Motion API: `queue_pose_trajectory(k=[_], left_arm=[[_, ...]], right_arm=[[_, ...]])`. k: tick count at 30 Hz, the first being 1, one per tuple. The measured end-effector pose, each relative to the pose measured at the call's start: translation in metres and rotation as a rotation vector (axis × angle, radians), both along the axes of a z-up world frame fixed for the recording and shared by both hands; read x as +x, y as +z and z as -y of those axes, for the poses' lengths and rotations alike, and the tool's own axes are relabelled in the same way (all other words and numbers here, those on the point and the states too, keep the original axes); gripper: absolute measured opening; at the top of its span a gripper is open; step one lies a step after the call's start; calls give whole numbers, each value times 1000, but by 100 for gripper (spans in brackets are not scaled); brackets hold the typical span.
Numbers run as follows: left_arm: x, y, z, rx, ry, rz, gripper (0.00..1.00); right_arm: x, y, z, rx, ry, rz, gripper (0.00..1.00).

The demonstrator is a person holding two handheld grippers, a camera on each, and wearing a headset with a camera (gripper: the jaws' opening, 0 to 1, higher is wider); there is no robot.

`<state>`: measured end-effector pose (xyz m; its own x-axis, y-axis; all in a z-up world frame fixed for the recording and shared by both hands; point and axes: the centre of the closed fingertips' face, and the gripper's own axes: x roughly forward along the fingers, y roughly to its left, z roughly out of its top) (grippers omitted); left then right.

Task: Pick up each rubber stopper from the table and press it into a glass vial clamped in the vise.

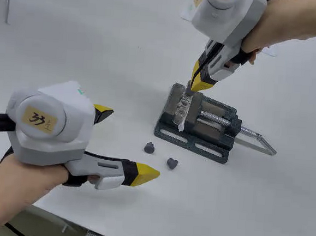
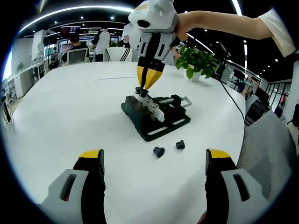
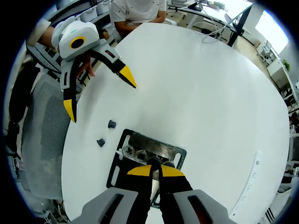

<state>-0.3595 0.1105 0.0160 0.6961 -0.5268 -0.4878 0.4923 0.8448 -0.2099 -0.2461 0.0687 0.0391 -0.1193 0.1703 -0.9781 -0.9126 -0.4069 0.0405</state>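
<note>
My right gripper (image 1: 191, 90) is down over the vise (image 1: 168, 132), fingers clenched on a stopper (image 3: 154, 162) at the mouth of the end vial (image 1: 181, 111) clamped in it. Left gripper (image 1: 131, 142) hovers above the counter (image 1: 98, 37), fingers spread wide, holding nothing. One loose stopper (image 1: 149, 147) and a second loose stopper (image 1: 172, 163) lie on the counter near the vise, between it and the left gripper.

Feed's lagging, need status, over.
Right gripper shut on stopper, at vial in vise. Left gripper open, idle. Two loose stoppers on table. Nothing blocking.
</note>
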Motion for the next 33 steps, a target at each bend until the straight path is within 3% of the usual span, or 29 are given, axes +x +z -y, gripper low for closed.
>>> queue_pose_trajectory(k=[11,18,33], left_arm=[[-1,-2,0,-5,3,-4,88],[-2,-5,3,-10,3,-8,88],[11,0,13,-54,11,13,88]], right_arm=[[-5,0,2,1,2,-15,0],[2,-4,1,-6,-6,-15,0],[-2,-5,-1,-29,-52,-7,0]])
